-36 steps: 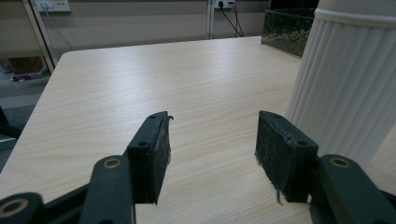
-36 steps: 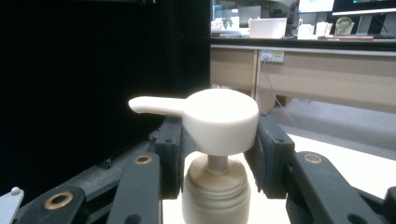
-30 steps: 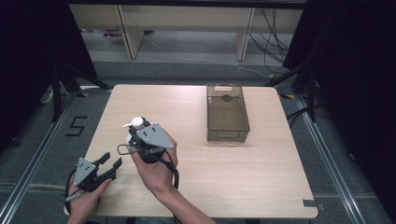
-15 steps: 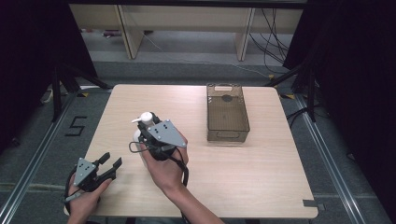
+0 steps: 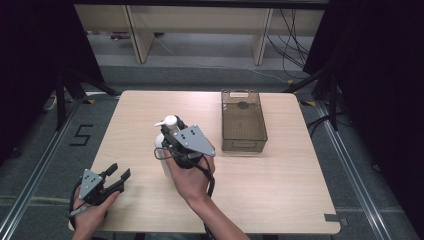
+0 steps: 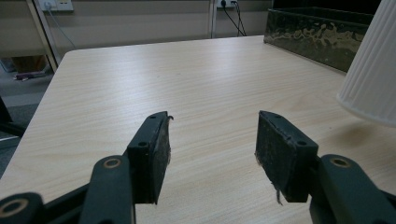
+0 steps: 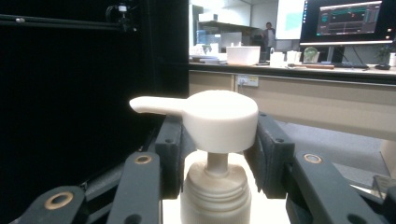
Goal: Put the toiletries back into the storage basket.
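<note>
On the pale wooden table (image 5: 280, 170) we find the right gripper (image 5: 176, 140) clamping a white pump bottle (image 5: 163, 142) near its neck; a top-heavy slip is possible. The left gripper (image 5: 116, 177) rests wide, empty.

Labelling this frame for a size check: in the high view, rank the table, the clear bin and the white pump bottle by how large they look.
Largest to smallest:
1. table
2. clear bin
3. white pump bottle, though the right gripper hides part of it, so its full extent is unsure.
</note>
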### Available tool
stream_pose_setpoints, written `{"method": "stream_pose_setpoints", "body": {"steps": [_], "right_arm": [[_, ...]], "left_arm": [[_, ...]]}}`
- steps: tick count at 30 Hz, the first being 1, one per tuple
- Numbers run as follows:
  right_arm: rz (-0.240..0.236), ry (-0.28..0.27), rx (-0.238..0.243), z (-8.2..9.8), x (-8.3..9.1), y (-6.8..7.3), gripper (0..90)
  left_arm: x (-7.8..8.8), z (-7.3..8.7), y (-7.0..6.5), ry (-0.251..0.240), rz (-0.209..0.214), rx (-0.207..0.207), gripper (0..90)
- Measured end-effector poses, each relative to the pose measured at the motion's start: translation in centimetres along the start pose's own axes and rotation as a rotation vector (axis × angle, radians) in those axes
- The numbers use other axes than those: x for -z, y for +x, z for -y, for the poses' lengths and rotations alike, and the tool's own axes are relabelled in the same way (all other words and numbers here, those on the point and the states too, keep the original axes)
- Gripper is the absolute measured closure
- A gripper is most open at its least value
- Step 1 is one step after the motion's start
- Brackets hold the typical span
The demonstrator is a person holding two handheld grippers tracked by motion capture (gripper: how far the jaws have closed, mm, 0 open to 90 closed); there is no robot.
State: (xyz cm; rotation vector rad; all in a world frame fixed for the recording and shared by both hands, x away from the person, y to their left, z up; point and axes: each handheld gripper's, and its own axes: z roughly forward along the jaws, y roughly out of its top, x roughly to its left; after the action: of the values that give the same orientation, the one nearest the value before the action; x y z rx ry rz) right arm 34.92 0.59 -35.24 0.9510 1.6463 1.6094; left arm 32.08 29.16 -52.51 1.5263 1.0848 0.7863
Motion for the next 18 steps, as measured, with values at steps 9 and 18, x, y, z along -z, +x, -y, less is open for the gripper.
{"method": "stream_pose_setpoints", "body": {"steps": [9,18], "right_arm": [[0.037,-0.016,0.02,-0.5,0.8,-1.6,60.5],[0.064,-0.025,0.015,-0.9,1.4,-2.7,60.5]], "left_arm": [[0.0,0.0,0.0,-0.001,0.0,0.0,44.1],[0.0,0.0,0.0,-0.001,-0.001,-0.001,44.1]]}}
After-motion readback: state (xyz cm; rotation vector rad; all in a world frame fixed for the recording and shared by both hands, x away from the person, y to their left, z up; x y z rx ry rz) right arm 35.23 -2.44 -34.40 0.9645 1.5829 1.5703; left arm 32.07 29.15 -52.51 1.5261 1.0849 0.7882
